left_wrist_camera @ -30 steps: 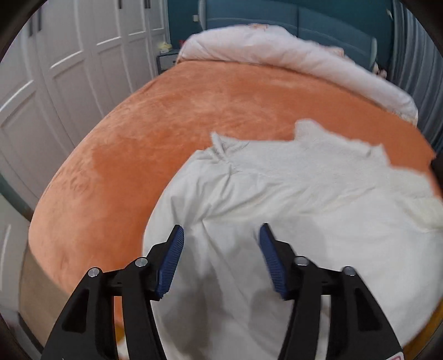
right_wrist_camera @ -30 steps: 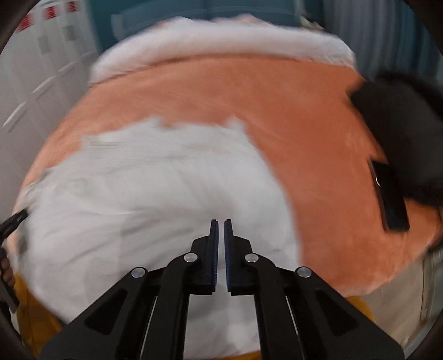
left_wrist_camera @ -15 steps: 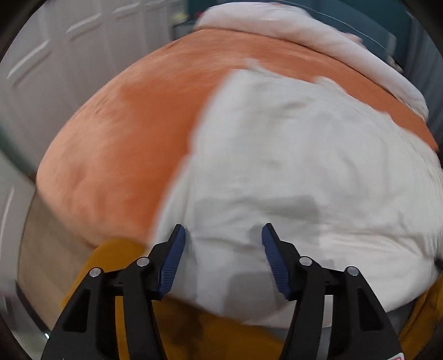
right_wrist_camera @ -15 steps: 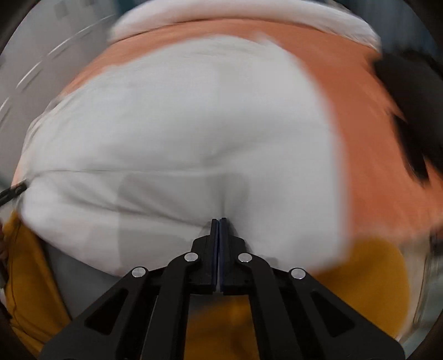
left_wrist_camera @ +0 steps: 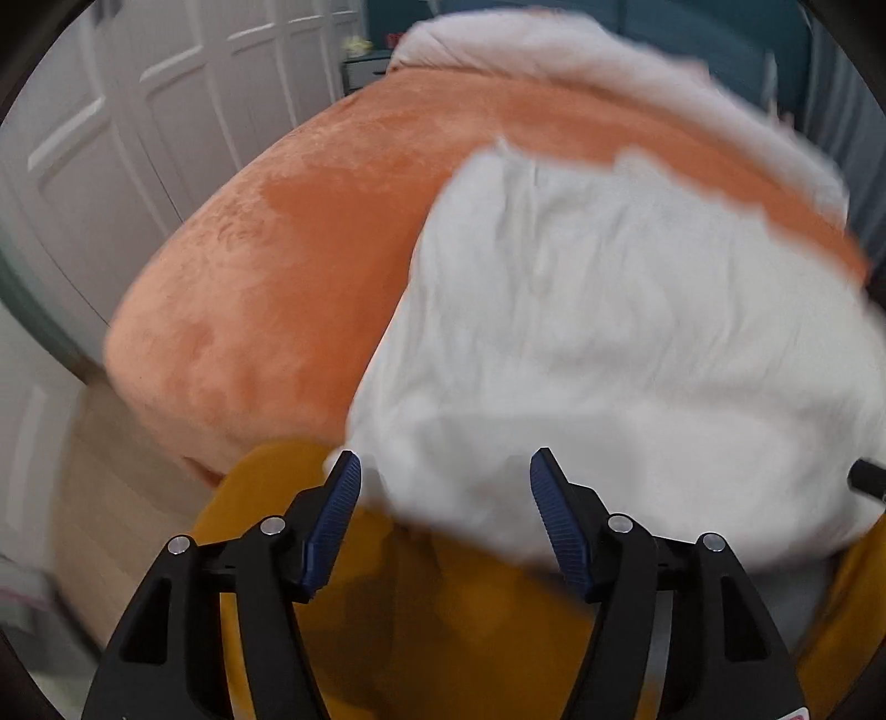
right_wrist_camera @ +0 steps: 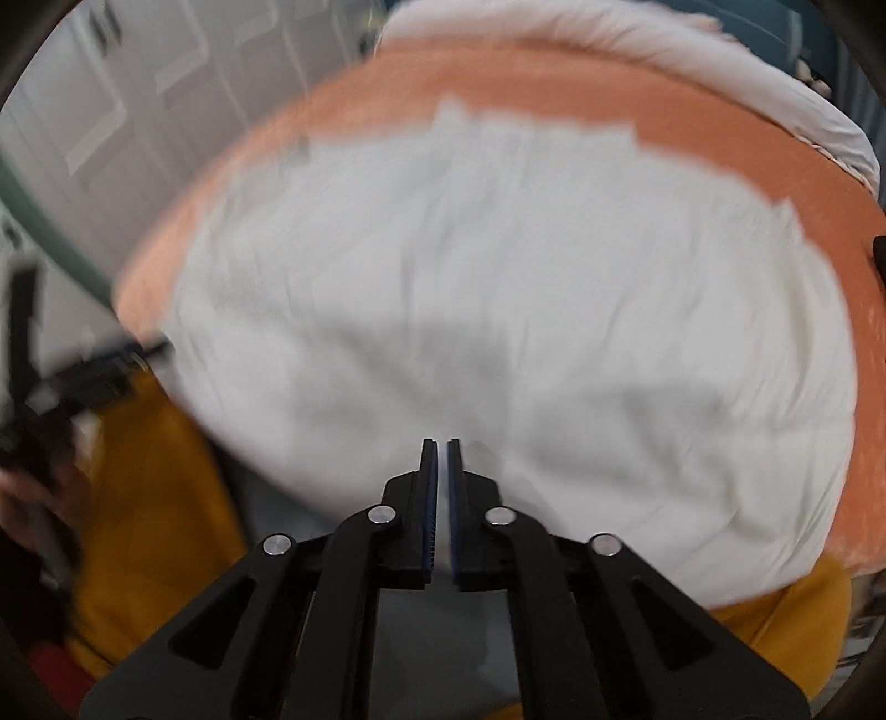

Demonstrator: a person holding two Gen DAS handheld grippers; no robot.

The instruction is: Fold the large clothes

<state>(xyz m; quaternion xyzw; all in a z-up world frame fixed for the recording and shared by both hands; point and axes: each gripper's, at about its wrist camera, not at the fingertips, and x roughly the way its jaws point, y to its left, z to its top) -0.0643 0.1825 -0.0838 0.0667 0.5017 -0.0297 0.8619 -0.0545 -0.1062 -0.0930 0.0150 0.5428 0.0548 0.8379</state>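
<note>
White garment spread on the orange bed

The large white cloth garment lies across the orange plush bedspread, its near hem overhanging the bed's front edge. The left gripper is spread wide at that hem; the right gripper is nearly pressed together, a thin gap showing, nothing visibly between.

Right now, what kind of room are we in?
Most likely a bedroom. A bed with an orange cover fills the view, a rolled white duvet lies at its far end, and white panelled wardrobe doors line the wall beside it.
</note>
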